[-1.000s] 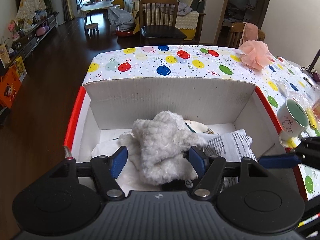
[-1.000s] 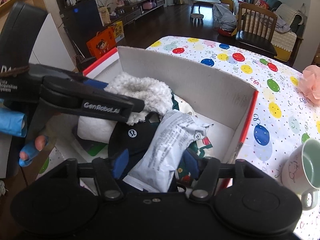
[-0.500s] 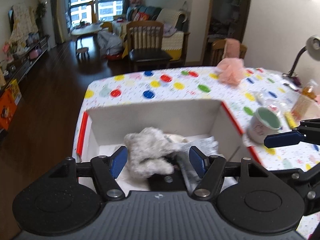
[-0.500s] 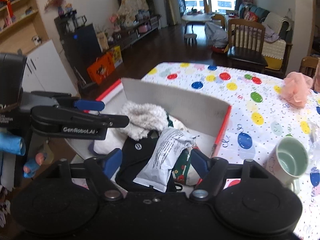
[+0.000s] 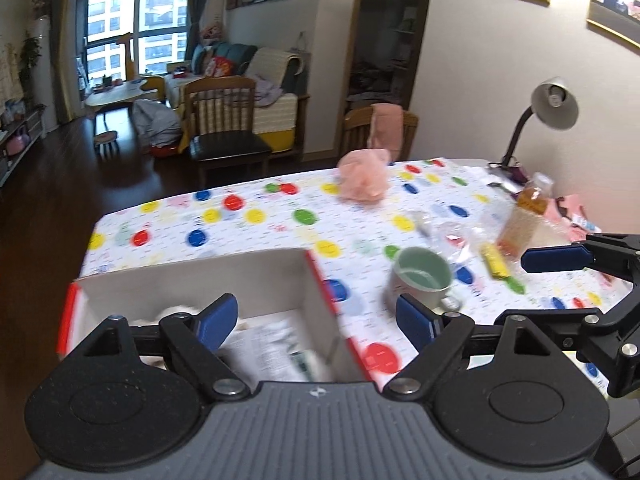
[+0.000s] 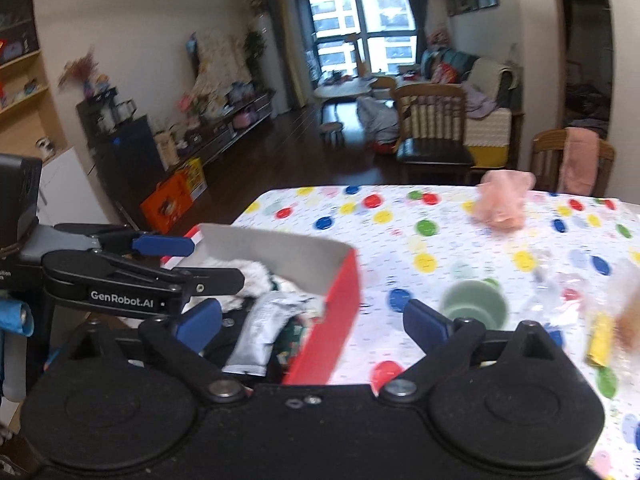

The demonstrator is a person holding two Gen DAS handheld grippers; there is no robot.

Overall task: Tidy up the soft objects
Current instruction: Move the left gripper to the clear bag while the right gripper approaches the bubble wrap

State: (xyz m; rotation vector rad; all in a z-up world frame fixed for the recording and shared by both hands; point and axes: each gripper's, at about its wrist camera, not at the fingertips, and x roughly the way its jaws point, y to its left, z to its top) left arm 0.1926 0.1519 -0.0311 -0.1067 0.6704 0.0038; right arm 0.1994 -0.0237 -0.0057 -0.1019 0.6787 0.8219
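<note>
step: fetch next soft item | left tongs (image 5: 316, 318): apart, empty, just widened | right tongs (image 6: 314, 320): apart, empty, just widened | pink puff (image 5: 364, 178): far on bench (image 5: 256, 232), outside box (image 5: 192, 276) | tip: clear mug (image 5: 422, 278), pinch puff's middle gently

Lit by soft daylight from the far window (image 5: 136, 28). Dim over the dark floor (image 5: 60, 184). Smeared by motion blur across the table's near edge (image 6: 460, 364). Bowed by fisheye at the corners.
</note>
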